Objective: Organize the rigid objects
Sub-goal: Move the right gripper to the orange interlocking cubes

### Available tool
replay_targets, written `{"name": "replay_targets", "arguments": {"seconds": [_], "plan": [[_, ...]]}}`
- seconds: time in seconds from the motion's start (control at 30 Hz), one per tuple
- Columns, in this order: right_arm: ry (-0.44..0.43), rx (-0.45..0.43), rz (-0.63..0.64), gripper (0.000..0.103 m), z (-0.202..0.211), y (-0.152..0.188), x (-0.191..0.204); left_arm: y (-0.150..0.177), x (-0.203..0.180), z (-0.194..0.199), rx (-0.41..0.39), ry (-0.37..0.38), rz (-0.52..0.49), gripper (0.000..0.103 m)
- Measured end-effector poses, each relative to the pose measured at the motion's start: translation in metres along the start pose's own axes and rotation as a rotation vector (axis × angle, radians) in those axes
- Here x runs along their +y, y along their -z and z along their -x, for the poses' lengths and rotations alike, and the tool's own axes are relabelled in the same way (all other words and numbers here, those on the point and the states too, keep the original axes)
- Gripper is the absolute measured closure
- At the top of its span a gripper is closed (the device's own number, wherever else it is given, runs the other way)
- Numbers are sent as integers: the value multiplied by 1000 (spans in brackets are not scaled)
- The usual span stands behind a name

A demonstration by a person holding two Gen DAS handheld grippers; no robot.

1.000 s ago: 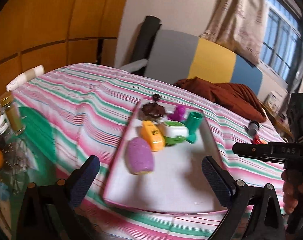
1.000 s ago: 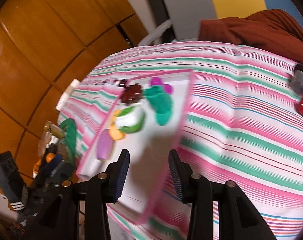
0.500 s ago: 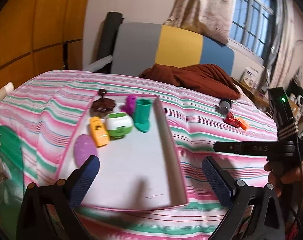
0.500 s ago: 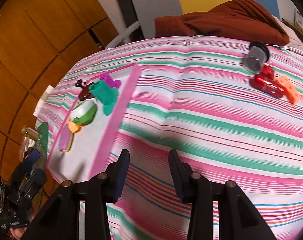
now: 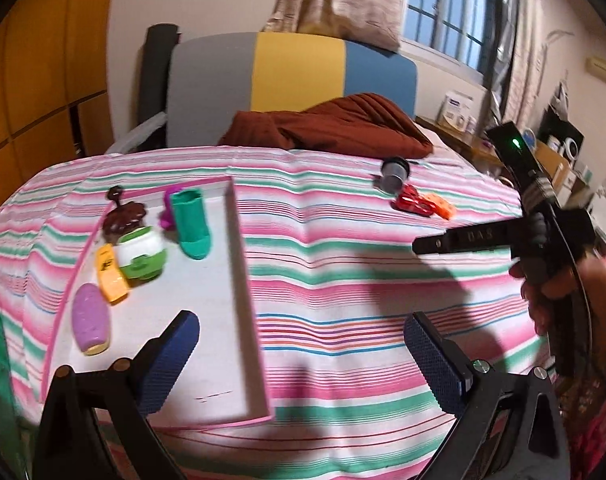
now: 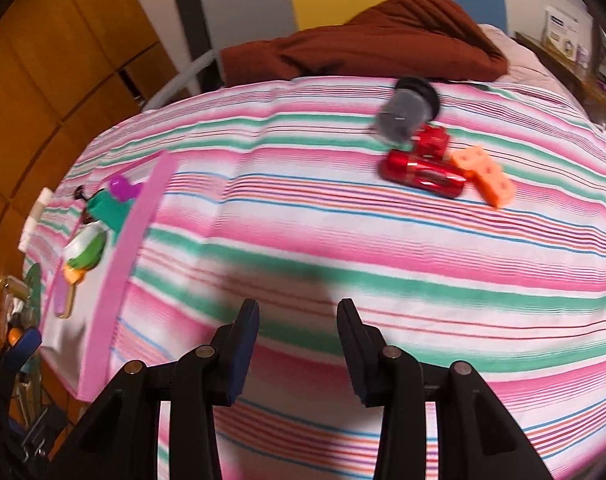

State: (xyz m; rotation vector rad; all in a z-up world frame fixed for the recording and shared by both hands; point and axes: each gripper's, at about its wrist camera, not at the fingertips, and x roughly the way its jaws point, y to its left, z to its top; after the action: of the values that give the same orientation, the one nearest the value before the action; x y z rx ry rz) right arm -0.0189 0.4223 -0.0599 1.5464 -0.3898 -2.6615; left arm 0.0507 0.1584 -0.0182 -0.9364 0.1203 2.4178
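I am holding my left gripper [image 5: 301,356] wide and empty over the striped bedspread [image 5: 343,280], the pink tray [image 5: 239,280] of toys at ten o'clock. My right gripper [image 6: 297,320], narrower, is gripping nothing; red car [image 6: 421,174], orange block [image 6: 487,176] and grey cup [image 6: 403,114] are lying at one o'clock.

The pink tray [image 6: 119,264] wall hides most toys inside; the grey cup [image 6: 403,114] is motion-blurred

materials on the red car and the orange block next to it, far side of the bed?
Red car: glossy, mirror-like highlights, so painted metal or shiny plastic; cannot tell which. Orange block: matte, no glare, pale dots on its faces; looks like plastic or foam, too blurred to be sure.
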Motion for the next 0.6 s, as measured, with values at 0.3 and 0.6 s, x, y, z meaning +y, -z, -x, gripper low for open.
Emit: {"name": "replay_targets", "arguments": {"seconds": [0.3, 0.6], "plan": [[147, 13, -79, 63, 1, -19, -63, -3, -24, -16, 50, 39, -55, 0], [242, -120, -165, 63, 1, -71, -138, 1, -35, -24, 83, 41, -92, 0]]}}
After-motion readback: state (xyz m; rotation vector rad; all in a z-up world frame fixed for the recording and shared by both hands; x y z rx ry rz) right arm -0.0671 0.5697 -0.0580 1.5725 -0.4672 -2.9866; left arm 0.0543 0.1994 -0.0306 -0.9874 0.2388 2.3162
